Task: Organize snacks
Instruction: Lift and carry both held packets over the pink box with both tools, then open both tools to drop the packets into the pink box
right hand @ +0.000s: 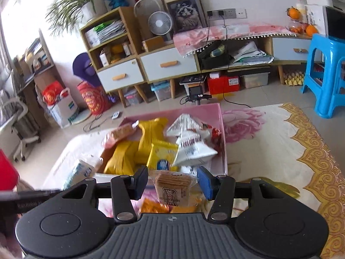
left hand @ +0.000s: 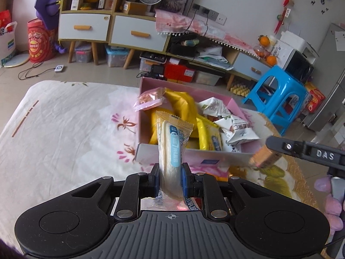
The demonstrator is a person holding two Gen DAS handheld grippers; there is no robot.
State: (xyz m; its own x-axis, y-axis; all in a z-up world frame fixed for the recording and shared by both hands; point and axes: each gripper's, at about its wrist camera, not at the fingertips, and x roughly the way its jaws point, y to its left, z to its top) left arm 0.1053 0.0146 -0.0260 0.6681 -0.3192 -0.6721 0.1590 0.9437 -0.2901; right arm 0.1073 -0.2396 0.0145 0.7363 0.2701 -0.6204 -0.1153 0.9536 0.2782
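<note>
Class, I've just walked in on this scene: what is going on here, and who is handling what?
A person is sorting snacks with two handheld grippers. The left gripper is shut on a long bread packet. The right gripper grips a clear packet of square crackers. Both hang near the pink box, which holds yellow and white snack bags, on a floral cloth.

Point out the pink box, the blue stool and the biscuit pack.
pink box (left hand: 148,151), left wrist view, near wall.
blue stool (left hand: 278,79), left wrist view, seat top.
biscuit pack (right hand: 172,185), right wrist view, wrapper front.
</note>
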